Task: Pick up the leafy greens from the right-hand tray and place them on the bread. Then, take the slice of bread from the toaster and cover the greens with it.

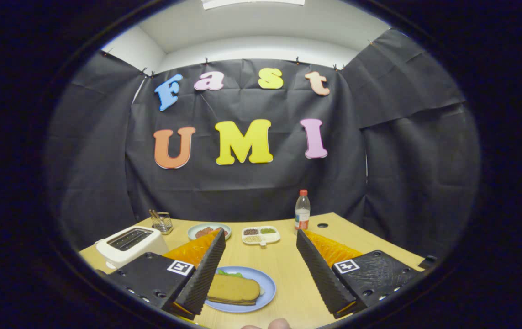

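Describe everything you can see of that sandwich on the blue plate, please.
The sandwich lies flat on a round blue plate on the light wooden table. Its top is a tan, oblong slice of bread, and a fringe of green leaves peeks out at its far edge. It sits between the fingers of the open gripper, close to one of them; neither clearly touches it.

A tan slice of bread is lying flat on a round blue plate at the near middle of the table, its long side running left to right. Leafy greens are peeking out from under its far left edge. The white toaster is standing at the far left of the table, its two top slots facing up and looking dark inside.
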Demonstrator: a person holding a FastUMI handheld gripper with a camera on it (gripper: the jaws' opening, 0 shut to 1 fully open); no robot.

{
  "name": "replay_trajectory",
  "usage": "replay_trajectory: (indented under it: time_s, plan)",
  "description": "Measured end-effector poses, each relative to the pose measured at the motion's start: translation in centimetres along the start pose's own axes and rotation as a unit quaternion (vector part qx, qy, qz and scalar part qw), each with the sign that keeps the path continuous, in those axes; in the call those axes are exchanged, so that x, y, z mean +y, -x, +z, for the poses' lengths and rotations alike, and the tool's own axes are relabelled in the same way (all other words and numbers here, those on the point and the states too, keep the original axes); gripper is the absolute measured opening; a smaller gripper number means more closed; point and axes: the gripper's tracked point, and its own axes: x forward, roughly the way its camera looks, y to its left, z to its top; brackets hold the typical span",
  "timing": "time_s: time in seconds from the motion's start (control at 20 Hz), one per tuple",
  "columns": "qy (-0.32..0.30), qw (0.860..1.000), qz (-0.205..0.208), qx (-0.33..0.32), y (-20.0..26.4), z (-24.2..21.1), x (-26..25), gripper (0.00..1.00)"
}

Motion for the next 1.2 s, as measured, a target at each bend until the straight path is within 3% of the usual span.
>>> replay_trajectory:
  time_s: [0.35,0.6,1.2]
  plan:
    - [0.039,0.998,-0.007,-0.056,7.6,2.2,2.0,0.95]
    - [0.032,0.998,0.02,-0.046,10.8,0.7,4.2,0.95]
    - [0.011,0.999,0.032,-0.032,11.2,-0.9,5.1,0.95]
